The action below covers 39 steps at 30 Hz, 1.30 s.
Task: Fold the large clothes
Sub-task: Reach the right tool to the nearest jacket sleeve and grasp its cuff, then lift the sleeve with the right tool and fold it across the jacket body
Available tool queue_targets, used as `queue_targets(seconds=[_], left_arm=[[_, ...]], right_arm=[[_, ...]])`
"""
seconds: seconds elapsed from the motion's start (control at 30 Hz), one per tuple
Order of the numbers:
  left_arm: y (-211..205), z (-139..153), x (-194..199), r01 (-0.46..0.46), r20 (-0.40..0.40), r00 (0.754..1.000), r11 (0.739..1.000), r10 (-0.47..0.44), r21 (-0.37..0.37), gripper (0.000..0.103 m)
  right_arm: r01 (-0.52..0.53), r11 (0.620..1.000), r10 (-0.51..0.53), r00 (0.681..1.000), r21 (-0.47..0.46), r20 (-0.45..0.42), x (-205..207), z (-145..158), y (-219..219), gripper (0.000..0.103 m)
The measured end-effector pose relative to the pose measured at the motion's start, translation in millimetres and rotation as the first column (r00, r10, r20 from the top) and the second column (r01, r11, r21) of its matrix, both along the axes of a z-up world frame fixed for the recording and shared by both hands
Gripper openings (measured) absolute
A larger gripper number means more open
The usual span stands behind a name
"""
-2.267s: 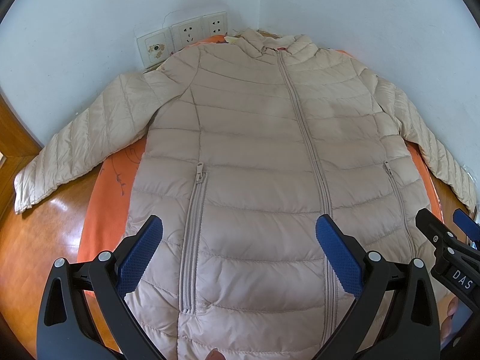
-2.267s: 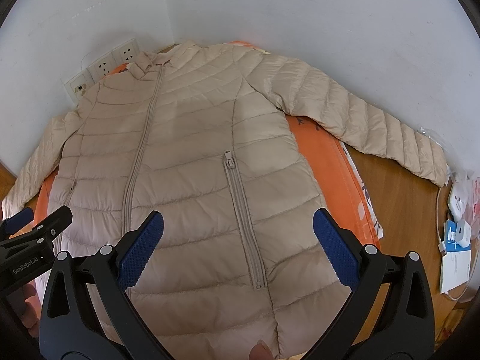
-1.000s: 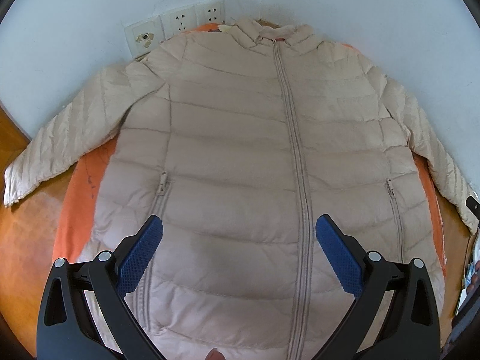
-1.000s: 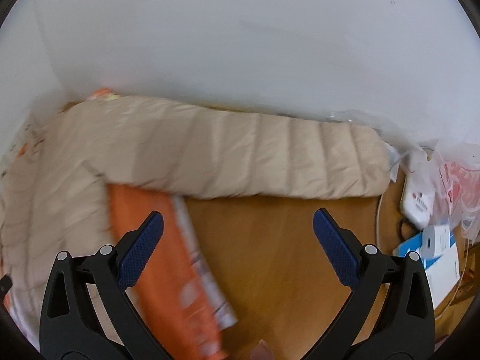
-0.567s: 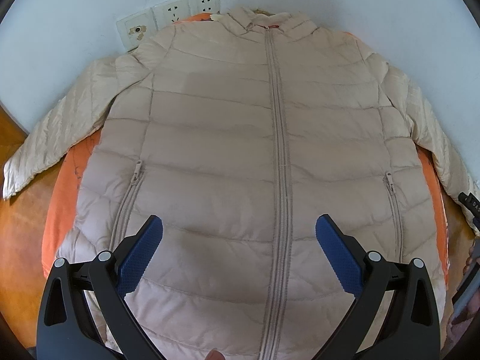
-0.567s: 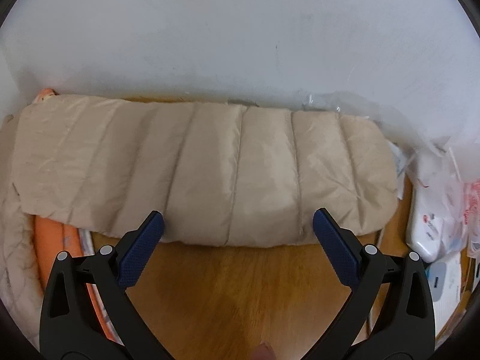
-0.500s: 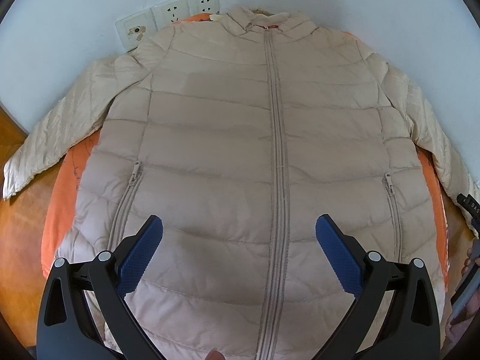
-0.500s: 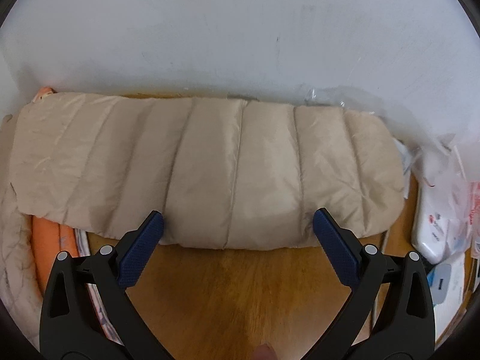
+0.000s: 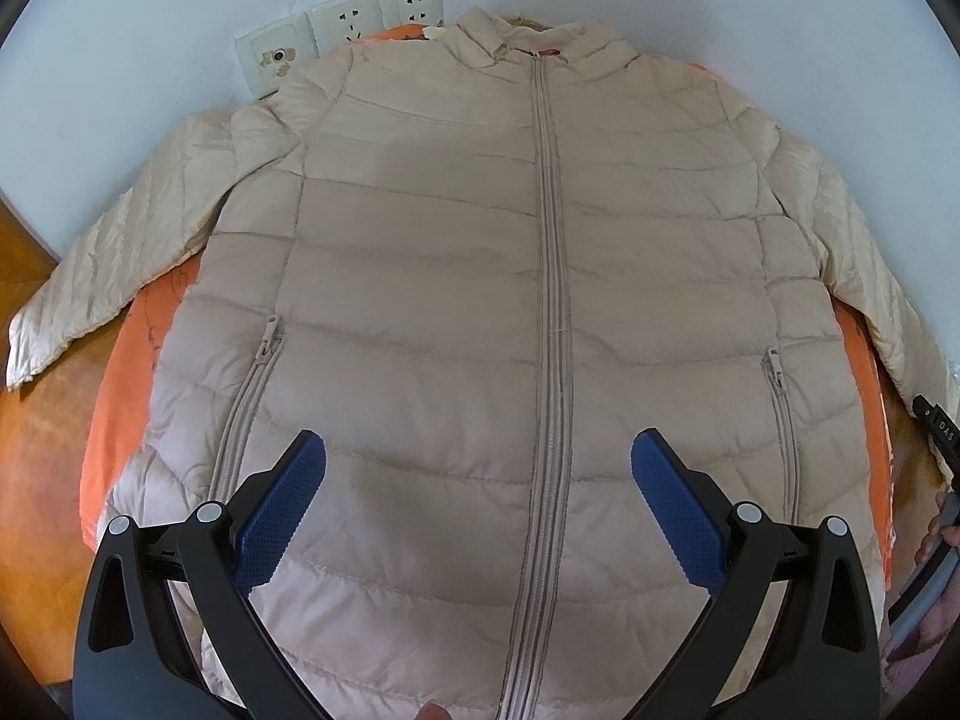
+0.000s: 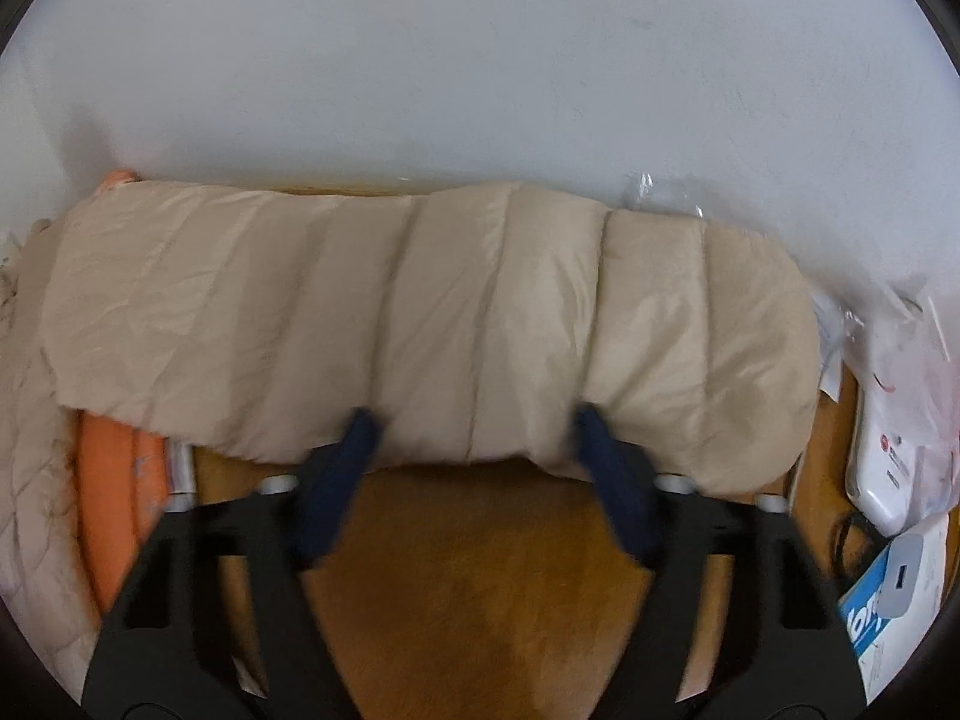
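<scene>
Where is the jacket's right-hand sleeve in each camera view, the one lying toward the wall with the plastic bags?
Left wrist view: the sleeve runs down the far right edge, from the shoulder toward the right gripper at the picture's edge.
Right wrist view: the sleeve fills the middle, lying crosswise, with the right gripper at its near edge.
Shared landmark: the orange mat under the jacket.
</scene>
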<state>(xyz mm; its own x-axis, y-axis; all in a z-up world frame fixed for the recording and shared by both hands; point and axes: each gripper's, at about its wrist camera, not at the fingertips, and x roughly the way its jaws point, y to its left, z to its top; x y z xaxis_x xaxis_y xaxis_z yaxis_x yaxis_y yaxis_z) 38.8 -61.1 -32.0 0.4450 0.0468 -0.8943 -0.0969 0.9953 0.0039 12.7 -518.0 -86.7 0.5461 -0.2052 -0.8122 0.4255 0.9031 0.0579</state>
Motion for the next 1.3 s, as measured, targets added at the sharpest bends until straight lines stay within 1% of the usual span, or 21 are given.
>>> queue_targets(seconds=[0.03,0.07,0.1,0.2,0.33,0.57,0.67,0.77,0.87,0.97,1.1,1.3], left_arm=[[1.0,0.7,-0.7,0.002,0.003,1.000,1.000,-0.002,0.000,0.098],[2.3,1.2,-1.2,0.004,0.006,1.000,1.000,-0.004,0.002,0.098],[3.8,1.6,-1.7,0.008,0.007,1.000,1.000,-0.008,0.002,0.098],[7.4,1.6,-1.0,0.023,0.008,1.000,1.000,-0.023,0.002,0.098],[13.0,2.4,-0.7,0.037,0.004,0.999,0.999,-0.037,0.001,0.098],[28.4,9.6,5.5,0.054,0.016,0.998,0.998,-0.054,0.013,0.098],[36.1,12.7,6.7,0.060,0.023,0.998,0.998,-0.061,0.027,0.098],[44.0,14.0,7.8,0.061,0.023,0.998,0.998,-0.061,0.025,0.098],[54.4,14.3,8.2,0.053,0.023,0.998,0.998,-0.053,0.019,0.098],[64.5,14.7,7.1,0.044,0.025,0.999,0.999,-0.044,0.013,0.098],[81.7,15.4,6.6,0.024,0.031,0.999,1.000,-0.024,0.005,0.098],[102.9,16.0,10.1,-0.004,0.036,0.999,1.000,0.005,-0.005,0.098]], right_arm=[[-0.024,1.000,0.024,1.000,0.000,0.002,-0.1,0.8,2.6,0.029],[-0.045,0.999,0.045,0.999,-0.003,0.001,0.3,1.7,5.3,0.023],[-0.054,0.999,0.054,0.999,-0.006,0.000,0.2,3.2,8.7,0.014],[-0.075,0.997,0.075,0.997,-0.022,0.024,-5.2,13.0,18.6,0.009],[-0.088,0.995,0.092,0.992,-0.046,0.092,-17.9,45.5,18.5,0.008],[-0.147,0.987,0.156,0.967,-0.059,0.203,-41.4,102.4,31.8,0.007],[-0.191,0.979,0.202,0.949,-0.071,0.243,-47.9,126.8,49.6,0.007],[-0.235,0.969,0.246,0.931,-0.074,0.270,-37.4,144.3,71.9,0.007],[-0.286,0.955,0.296,0.908,-0.076,0.297,-35.2,161.9,95.9,0.007],[-0.322,0.942,0.334,0.893,-0.090,0.301,-24.3,170.8,120.8,0.007],[-0.394,0.915,0.401,0.862,-0.087,0.312,-15.2,179.7,157.2,0.007],[-0.472,0.878,0.472,0.827,-0.079,0.306,10.5,182.2,211.1,0.007]])
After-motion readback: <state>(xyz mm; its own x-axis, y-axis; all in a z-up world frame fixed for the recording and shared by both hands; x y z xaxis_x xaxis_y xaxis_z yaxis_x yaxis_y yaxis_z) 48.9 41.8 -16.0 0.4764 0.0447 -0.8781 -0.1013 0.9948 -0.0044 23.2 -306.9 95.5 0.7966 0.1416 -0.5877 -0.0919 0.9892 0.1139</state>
